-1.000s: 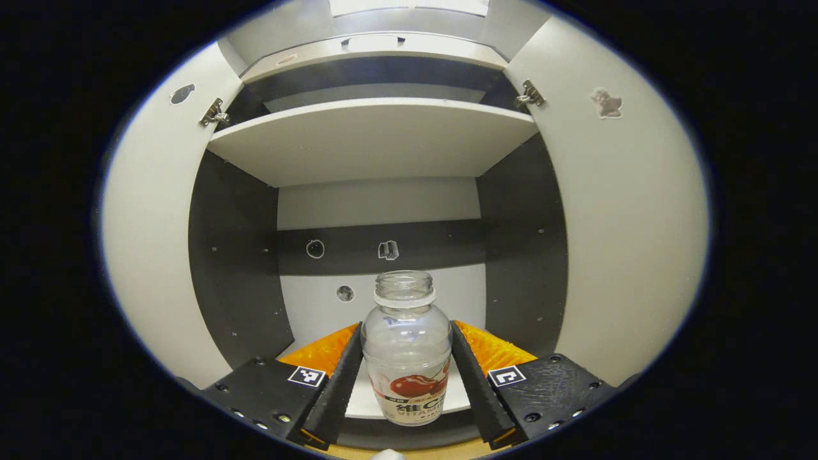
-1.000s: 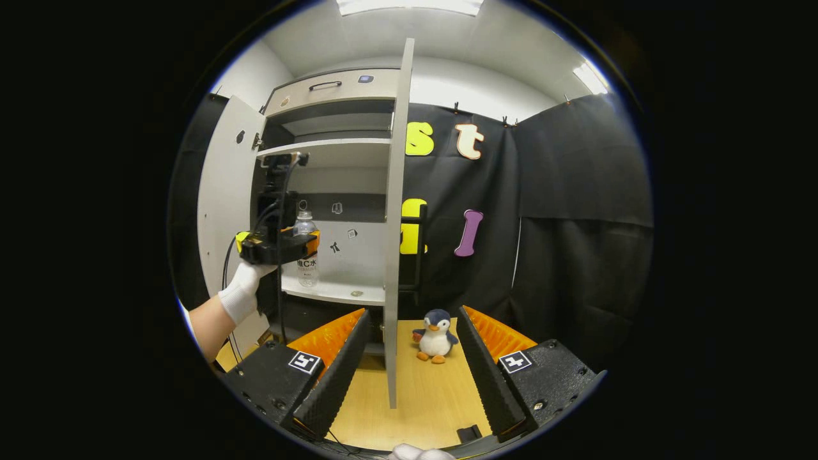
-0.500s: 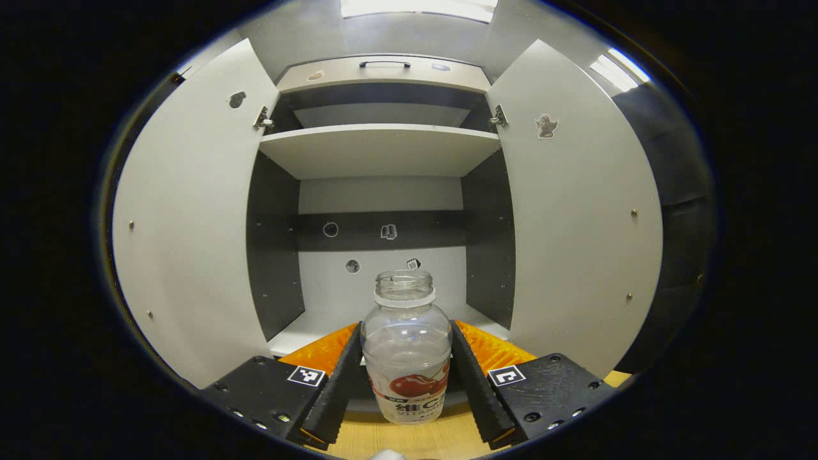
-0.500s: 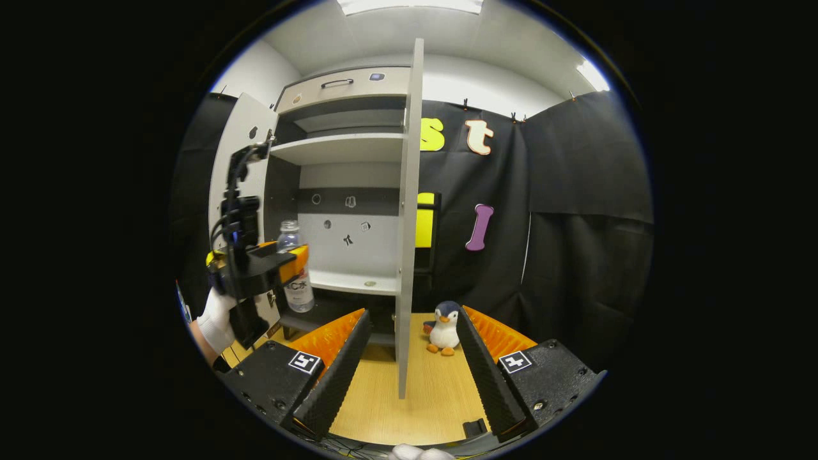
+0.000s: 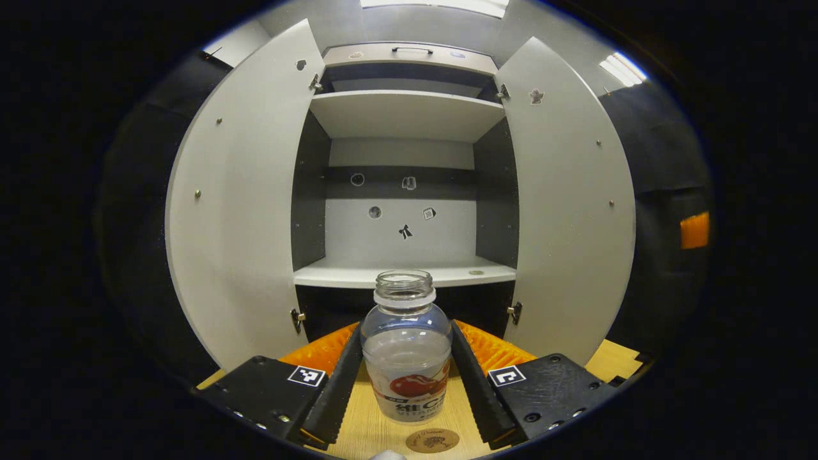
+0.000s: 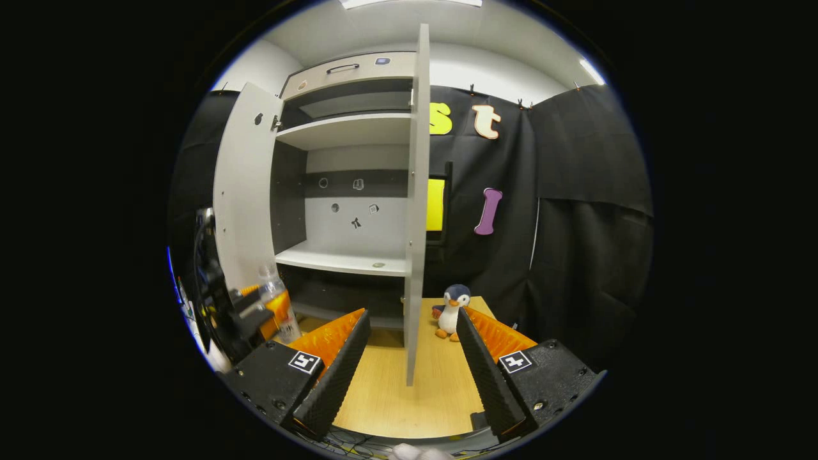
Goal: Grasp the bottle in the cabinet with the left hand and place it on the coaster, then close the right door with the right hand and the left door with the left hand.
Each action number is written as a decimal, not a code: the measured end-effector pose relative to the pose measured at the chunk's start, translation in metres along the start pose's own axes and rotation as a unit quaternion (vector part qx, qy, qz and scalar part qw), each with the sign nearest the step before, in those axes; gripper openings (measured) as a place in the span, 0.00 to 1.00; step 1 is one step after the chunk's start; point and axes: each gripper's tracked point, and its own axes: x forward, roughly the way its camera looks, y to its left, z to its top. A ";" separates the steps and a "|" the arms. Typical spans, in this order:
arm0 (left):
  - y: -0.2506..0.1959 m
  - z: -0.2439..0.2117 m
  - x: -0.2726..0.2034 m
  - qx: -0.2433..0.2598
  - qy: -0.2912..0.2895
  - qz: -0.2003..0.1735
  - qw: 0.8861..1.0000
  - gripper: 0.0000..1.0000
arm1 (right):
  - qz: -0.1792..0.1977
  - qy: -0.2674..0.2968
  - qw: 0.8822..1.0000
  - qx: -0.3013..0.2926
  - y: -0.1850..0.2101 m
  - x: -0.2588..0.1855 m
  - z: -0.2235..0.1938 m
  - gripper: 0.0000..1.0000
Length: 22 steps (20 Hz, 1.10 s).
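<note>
In the left gripper view, the bottle (image 5: 407,348) is held upright between the two fingers of the left gripper (image 5: 407,383), which press on its sides at about 6 o'clock. The bottle is clear, uncapped, with a label around its lower part. It is clear of the cabinet (image 5: 402,115) and is seen above the wooden table (image 5: 377,428). The coaster (image 5: 432,440), a small round brown disc, lies on the table just below the bottle's base, toward 6 o'clock; whether the bottle touches it cannot be told. Behind the bottle, toward 12 o'clock, the cabinet stands with both doors swung open: the left door (image 5: 239,211) at 9 o'clock and the right door (image 5: 565,204) at 3 o'clock. The lower shelf (image 5: 358,276) is seen at the middle.

In the right gripper view, the right gripper (image 6: 409,367) is seen at 6 o'clock with its fingers spread apart and nothing between them. The edge of the right door (image 6: 416,204) stands upright between them, farther off, untouched. The left gripper (image 6: 255,313) with the bottle (image 6: 276,303) is seen at 8 o'clock, low over the table (image 6: 396,402). A toy penguin (image 6: 452,312) sits on the table just right of the door's edge. The left door (image 6: 246,185) is open at 10 o'clock.
</note>
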 end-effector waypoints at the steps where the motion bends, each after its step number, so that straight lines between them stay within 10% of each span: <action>1: -0.003 -0.017 -0.002 0.001 0.006 -0.006 1.000 0.77 | 0.002 0.004 1.000 -0.004 0.002 0.000 -0.002 0.84; 7: -0.019 -0.102 -0.004 -0.012 0.071 -0.032 0.997 0.78 | 0.002 0.019 1.000 -0.017 0.005 0.004 -0.008 0.84; 22: -0.041 -0.099 0.015 0.006 0.042 -0.071 0.997 0.78 | -0.008 0.004 0.999 -0.033 0.008 0.006 0.000 0.84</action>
